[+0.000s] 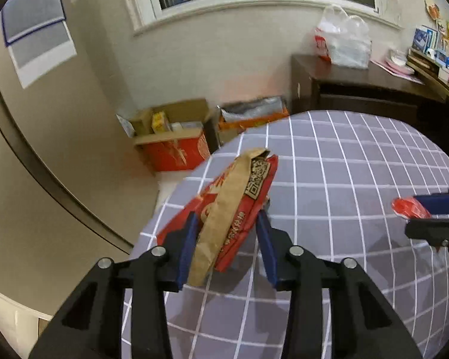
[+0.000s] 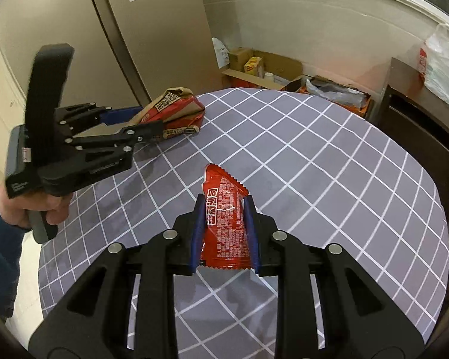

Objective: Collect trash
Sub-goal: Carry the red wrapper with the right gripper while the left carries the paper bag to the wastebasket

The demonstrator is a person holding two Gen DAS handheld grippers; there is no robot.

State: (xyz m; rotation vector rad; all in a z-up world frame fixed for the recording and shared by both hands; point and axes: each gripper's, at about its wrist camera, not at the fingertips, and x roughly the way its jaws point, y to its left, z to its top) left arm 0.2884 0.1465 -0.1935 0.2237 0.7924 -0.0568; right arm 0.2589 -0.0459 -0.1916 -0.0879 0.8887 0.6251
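Observation:
My left gripper [image 1: 228, 240] is shut on a crumpled red and brown paper bag [image 1: 233, 206] with a QR code, held over the left edge of the round table. From the right wrist view the bag [image 2: 173, 110] and the left gripper [image 2: 152, 125] show at the table's far left. My right gripper [image 2: 224, 233] is shut on a red snack wrapper [image 2: 226, 218] with white print, held above the grey checked tablecloth [image 2: 329, 179]. In the left wrist view the right gripper [image 1: 428, 212] holds the wrapper [image 1: 407, 208] at the far right.
Open cardboard boxes [image 1: 176, 140] with clutter stand on the floor beyond the table, below the window. A dark wooden desk [image 1: 359, 89] at the right carries a white plastic bag [image 1: 344, 42]. A beige wall and door frame run along the left.

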